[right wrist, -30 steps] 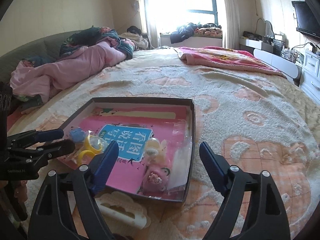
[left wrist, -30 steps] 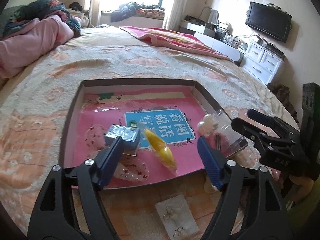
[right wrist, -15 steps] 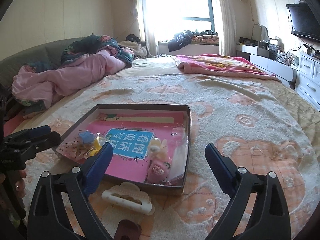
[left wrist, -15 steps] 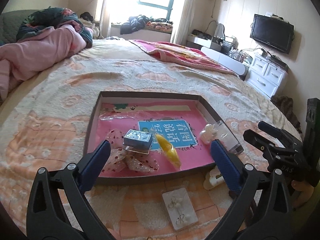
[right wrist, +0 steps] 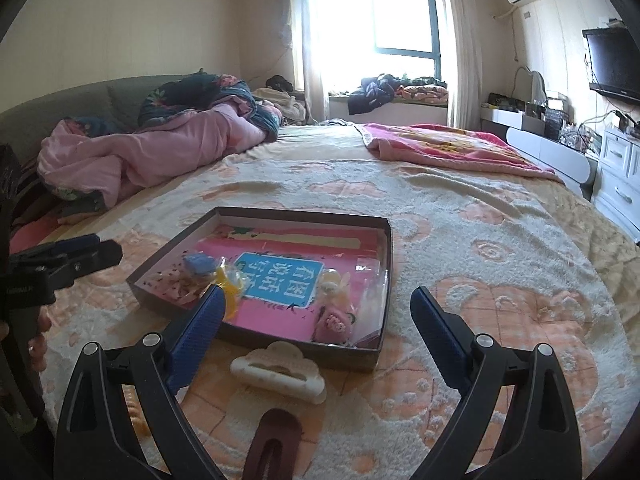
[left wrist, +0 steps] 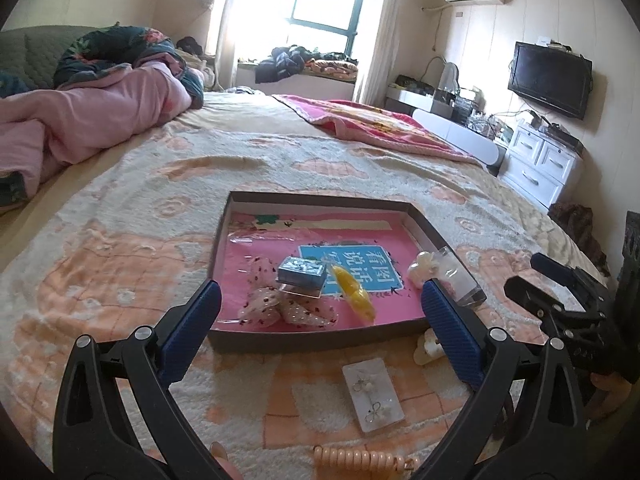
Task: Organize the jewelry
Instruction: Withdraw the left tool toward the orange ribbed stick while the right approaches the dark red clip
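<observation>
Both grippers, the left gripper (left wrist: 320,308) and the right gripper (right wrist: 314,312), stand wide and hold nothing (their jaws have just been opening); the jewelry box (left wrist: 301,273) lies inside the tray (left wrist: 312,339) on the bed (left wrist: 120,264).

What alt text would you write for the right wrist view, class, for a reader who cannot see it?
An open right gripper with blue-padded fingers hovers empty over a patterned bedspread, facing a shallow dark cardboard tray that holds small jewelry packets on pink paper. Before the tray lie a cream plastic hair claw and a brown hair clip.
</observation>
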Action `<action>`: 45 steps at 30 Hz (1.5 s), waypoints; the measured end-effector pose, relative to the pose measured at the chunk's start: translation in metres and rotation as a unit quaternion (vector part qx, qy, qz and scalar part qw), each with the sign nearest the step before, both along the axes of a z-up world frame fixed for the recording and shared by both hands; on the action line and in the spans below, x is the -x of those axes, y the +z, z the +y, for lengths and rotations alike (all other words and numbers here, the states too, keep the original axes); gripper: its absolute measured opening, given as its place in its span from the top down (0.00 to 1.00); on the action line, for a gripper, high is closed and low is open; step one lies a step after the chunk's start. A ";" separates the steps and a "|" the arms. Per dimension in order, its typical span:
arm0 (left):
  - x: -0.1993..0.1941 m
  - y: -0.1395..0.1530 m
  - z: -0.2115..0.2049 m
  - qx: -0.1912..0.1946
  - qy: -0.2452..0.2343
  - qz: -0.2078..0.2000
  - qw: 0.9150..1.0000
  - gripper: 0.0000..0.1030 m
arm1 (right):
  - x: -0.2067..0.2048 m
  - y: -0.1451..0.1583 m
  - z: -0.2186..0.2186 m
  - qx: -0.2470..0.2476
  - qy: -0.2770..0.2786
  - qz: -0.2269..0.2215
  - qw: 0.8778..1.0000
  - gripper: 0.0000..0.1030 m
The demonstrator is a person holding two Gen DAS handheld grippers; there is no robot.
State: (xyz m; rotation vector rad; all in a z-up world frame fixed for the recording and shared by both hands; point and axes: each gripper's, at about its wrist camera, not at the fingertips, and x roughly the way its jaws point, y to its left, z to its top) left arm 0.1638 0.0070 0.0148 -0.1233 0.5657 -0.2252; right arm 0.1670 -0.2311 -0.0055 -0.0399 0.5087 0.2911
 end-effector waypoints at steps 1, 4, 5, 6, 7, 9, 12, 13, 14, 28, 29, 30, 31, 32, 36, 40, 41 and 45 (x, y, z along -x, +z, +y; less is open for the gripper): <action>0.001 0.001 0.001 -0.001 0.002 -0.003 1.000 0.11 | 0.003 0.000 0.002 0.001 0.003 0.000 1.000 0.12; 0.007 0.002 0.003 -0.001 0.004 -0.008 1.000 0.11 | 0.010 0.000 0.005 0.004 0.010 0.000 1.000 0.12; 0.009 0.002 0.003 -0.001 0.004 -0.008 1.000 0.11 | 0.012 0.000 0.006 0.005 0.012 0.000 1.000 0.12; 0.011 0.002 0.004 -0.002 0.005 -0.008 1.000 0.11 | 0.013 0.000 0.007 0.005 0.014 0.001 1.000 0.12; 0.012 0.001 0.004 -0.002 0.005 -0.009 1.000 0.11 | 0.015 0.000 0.008 0.006 0.016 0.002 1.000 0.12; 0.016 0.000 0.004 -0.002 0.006 -0.008 1.000 0.11 | 0.019 -0.001 0.010 0.008 0.020 0.003 1.000 0.12; 0.018 -0.001 0.006 -0.002 0.007 -0.008 1.000 0.11 | 0.023 -0.002 0.012 0.010 0.024 0.007 1.000 0.12; 0.020 -0.002 0.006 -0.003 0.007 -0.009 1.000 0.11 | 0.024 -0.002 0.013 0.010 0.025 0.008 1.000 0.12; 0.022 -0.002 0.007 -0.004 0.008 -0.009 1.000 0.11 | 0.025 -0.003 0.013 0.011 0.026 0.009 1.000 0.12; 0.041 -0.016 0.000 -0.021 -0.004 -0.003 1.000 0.11 | 0.038 -0.010 0.011 0.011 0.033 0.022 0.999 0.12; 0.042 -0.017 -0.001 -0.023 -0.006 -0.003 1.000 0.11 | 0.038 -0.011 0.010 0.011 0.033 0.024 0.999 0.12; 0.043 -0.018 -0.002 -0.026 -0.007 -0.001 1.000 0.11 | 0.039 -0.012 0.009 0.010 0.032 0.026 0.999 0.12; 0.044 -0.019 -0.003 -0.028 -0.008 -0.001 1.000 0.11 | 0.040 -0.013 0.009 0.010 0.032 0.027 0.999 0.12; 0.044 -0.020 -0.003 -0.028 -0.010 0.001 1.000 0.11 | 0.040 -0.013 0.009 0.009 0.032 0.029 0.999 0.12; 0.048 -0.026 -0.005 -0.032 -0.014 0.007 0.999 0.11 | 0.043 -0.018 0.008 0.010 0.032 0.037 0.999 0.12; 0.050 -0.033 -0.008 -0.037 -0.021 0.018 0.999 0.11 | 0.046 -0.020 0.007 0.013 0.032 0.041 0.999 0.12; 0.050 -0.035 -0.009 -0.038 -0.023 0.020 0.999 0.11 | 0.047 -0.021 0.006 0.013 0.032 0.042 0.999 0.12; 0.053 -0.040 -0.014 -0.043 -0.034 0.027 0.998 0.11 | 0.050 -0.027 0.006 0.017 0.033 0.051 0.998 0.12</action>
